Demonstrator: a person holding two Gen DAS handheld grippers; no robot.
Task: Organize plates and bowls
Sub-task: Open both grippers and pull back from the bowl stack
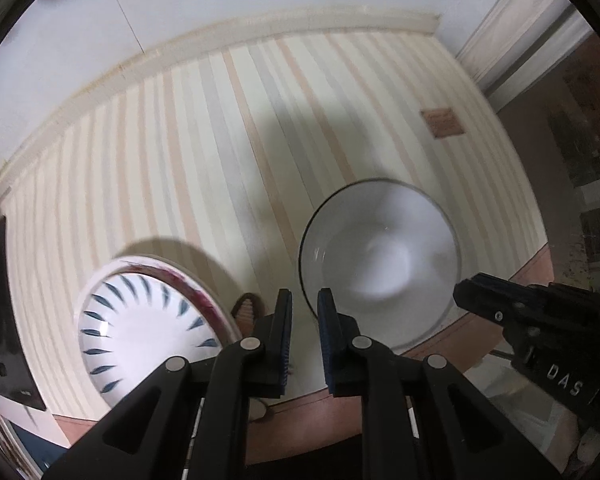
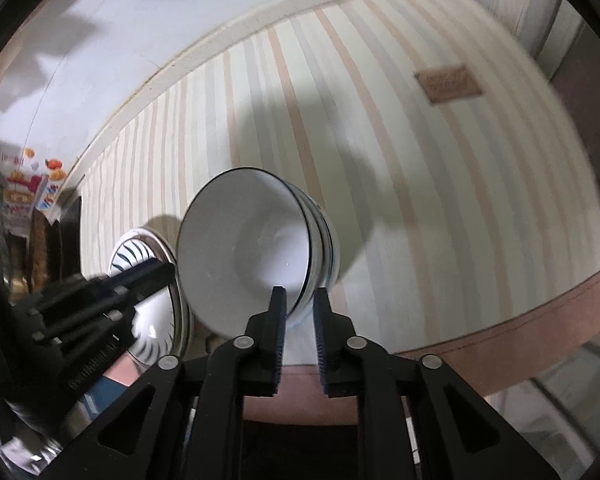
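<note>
both grippers, left gripper [image 1: 304, 300] and right gripper [image 2: 300, 298], hover with jaws slightly open, empty, above the stacked bowls [image 2: 256, 248].

Striped cloth [image 1: 204, 152] beyond bowls [image 1: 380, 260] seemingly unobstructed.

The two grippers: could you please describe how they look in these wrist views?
Both the left gripper and the right gripper are matte black, with angled linkage arms, silver round pivot pins and ribbed blue pads on the fingers. The right gripper's body carries raised letters reading DAS.
</note>
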